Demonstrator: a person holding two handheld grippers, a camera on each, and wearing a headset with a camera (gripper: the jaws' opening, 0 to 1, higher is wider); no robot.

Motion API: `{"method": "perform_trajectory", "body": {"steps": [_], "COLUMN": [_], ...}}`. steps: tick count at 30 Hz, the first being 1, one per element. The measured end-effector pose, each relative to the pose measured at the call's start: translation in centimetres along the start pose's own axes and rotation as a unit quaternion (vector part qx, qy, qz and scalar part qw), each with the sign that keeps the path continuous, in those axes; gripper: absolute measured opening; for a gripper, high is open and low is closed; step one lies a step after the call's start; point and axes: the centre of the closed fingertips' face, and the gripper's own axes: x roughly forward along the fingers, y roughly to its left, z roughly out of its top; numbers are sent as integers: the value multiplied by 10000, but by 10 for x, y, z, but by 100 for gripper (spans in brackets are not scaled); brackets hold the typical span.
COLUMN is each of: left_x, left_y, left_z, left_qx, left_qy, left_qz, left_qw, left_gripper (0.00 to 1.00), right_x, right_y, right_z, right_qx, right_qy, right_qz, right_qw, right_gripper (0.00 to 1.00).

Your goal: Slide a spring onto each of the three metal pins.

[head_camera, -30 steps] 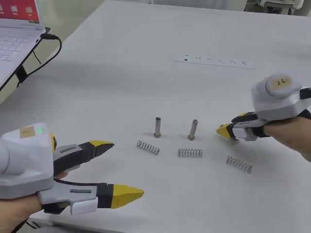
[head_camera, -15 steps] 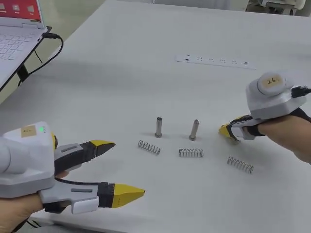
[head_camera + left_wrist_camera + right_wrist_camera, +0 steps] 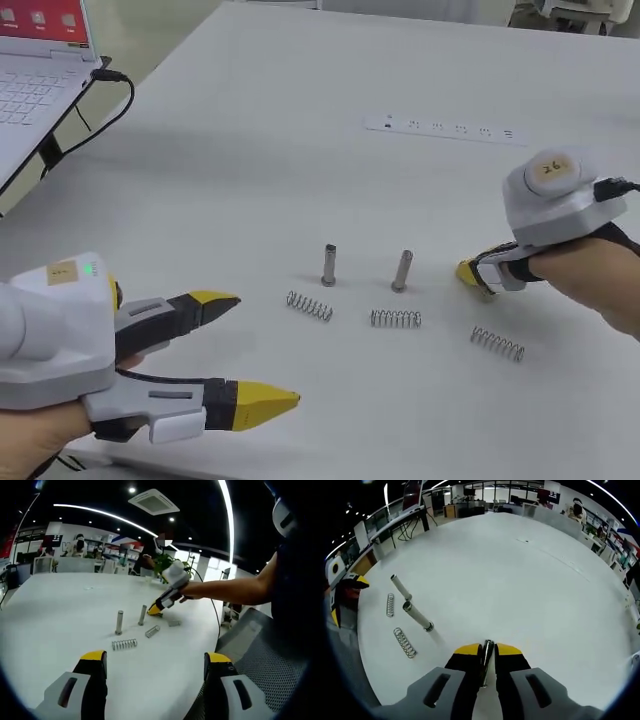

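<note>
Two metal pins [image 3: 329, 265] [image 3: 402, 271] stand upright in the middle of the white table [image 3: 300, 150]. Three springs [image 3: 308, 305] [image 3: 396, 318] [image 3: 497, 343] lie flat in a row just in front of them. My right gripper [image 3: 468, 272] is low over the table to the right of the pins, shut on a third metal pin [image 3: 486, 656] that sits between its yellow tips [image 3: 487, 650]. My left gripper [image 3: 258, 350] hovers at the near left, open with nothing in it [image 3: 155, 657]. In the left gripper view, the pins [image 3: 119, 622] and the right gripper [image 3: 154, 610] lie ahead.
An open laptop [image 3: 40, 60] stands on a stand at the far left, with a black cable [image 3: 110, 100] running from it. A white power strip [image 3: 450, 130] lies behind the pins. The table's near edge runs just below my left gripper.
The right hand has tipped its gripper steeper, its rear swinging left, while the tips stay beside the right pin. The left gripper, pins and springs have not moved.
</note>
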Motion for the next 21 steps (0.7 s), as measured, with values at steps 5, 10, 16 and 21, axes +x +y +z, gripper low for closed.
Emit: {"method": "perform_trajectory", "body": {"steps": [5, 10, 16, 21], "left_x": [0, 0, 0, 0], "left_y": [0, -1, -1, -1], "left_z": [0, 0, 1, 1], "left_qx": [-9, -9, -10, -4], "left_qy": [-8, -11, -28, -29], "left_qz": [2, -1, -7, -18], "left_qw": [10000, 10000, 10000, 10000], "left_gripper": [76, 75, 75, 75], "right_x": [1, 1, -4, -13], "right_y": [1, 1, 3, 2], "right_z": [0, -1, -1, 6], "right_qx": [34, 91, 157, 219], "right_qy": [53, 57, 35, -124], "right_qz": [-48, -89, -64, -74], "right_qw": [10000, 9999, 9998, 9997], "right_gripper": [7, 6, 6, 6]}}
